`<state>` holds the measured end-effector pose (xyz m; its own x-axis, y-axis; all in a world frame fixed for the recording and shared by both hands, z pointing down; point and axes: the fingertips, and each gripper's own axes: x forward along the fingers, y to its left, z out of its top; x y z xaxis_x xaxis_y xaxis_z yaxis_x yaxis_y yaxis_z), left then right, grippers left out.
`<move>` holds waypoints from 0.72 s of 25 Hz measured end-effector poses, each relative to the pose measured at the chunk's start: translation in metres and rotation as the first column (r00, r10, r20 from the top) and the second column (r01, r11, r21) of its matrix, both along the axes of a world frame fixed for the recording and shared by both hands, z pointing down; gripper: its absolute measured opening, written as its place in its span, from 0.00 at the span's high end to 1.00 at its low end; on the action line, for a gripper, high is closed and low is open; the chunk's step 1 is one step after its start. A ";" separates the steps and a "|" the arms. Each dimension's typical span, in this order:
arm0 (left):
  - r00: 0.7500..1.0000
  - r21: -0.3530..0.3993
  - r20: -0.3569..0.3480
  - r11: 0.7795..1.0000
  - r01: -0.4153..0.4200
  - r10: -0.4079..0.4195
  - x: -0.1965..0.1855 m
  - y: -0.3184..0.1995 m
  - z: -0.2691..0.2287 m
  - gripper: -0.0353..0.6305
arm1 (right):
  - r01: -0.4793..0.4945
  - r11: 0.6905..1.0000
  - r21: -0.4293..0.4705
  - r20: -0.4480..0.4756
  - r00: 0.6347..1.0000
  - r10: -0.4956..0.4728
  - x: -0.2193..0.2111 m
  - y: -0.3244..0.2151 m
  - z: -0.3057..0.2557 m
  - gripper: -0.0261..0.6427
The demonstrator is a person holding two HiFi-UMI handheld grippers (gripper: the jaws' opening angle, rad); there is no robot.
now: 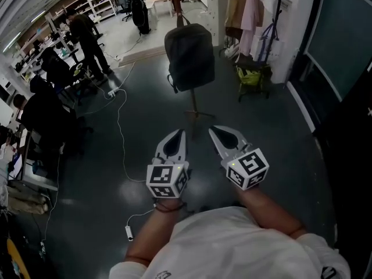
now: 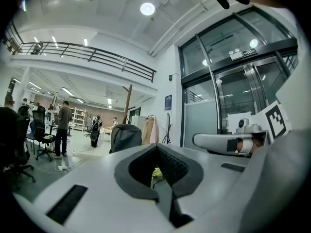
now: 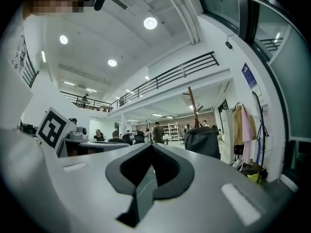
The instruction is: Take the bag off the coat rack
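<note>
A dark grey backpack point(image 1: 189, 56) hangs on a wooden coat rack point(image 1: 176, 2) whose foot stands on the dark floor ahead of me. Both grippers are held side by side in front of my body, well short of the bag. The left gripper point(image 1: 181, 133) is shut with nothing in it, and so is the right gripper point(image 1: 214, 130). In the left gripper view the backpack point(image 2: 125, 136) shows beyond the shut left gripper point(image 2: 156, 147), below the rack pole point(image 2: 128, 103). The right gripper view has the backpack point(image 3: 201, 141) to the right of the right gripper point(image 3: 151, 146).
A white cable point(image 1: 121, 133) and a power strip point(image 1: 113, 92) lie on the floor at the left. Several people point(image 1: 87, 38) stand or sit by desks at the far left. Hung clothes point(image 1: 247, 10) and a chair with a yellow-green item point(image 1: 251, 77) stand at the right, beside glass doors point(image 1: 340, 45).
</note>
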<state>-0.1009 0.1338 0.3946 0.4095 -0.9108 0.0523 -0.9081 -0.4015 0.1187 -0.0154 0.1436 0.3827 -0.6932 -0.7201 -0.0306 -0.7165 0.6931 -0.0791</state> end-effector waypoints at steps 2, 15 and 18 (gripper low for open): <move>1.000 -0.004 -0.006 1.000 0.009 -0.009 -0.001 -0.016 0.001 0.94 | 0.002 1.000 0.002 -0.010 1.000 -0.002 -0.002 -0.015 0.003 0.96; 0.995 0.005 -0.012 0.995 0.104 -0.104 0.019 -0.211 0.000 0.94 | 0.108 0.993 0.040 -0.030 0.994 -0.107 0.015 -0.218 -0.006 0.96; 0.993 0.007 -0.022 0.993 0.117 -0.117 0.032 -0.260 -0.003 0.94 | 0.146 0.989 0.026 -0.039 0.989 -0.145 0.023 -0.269 -0.006 0.96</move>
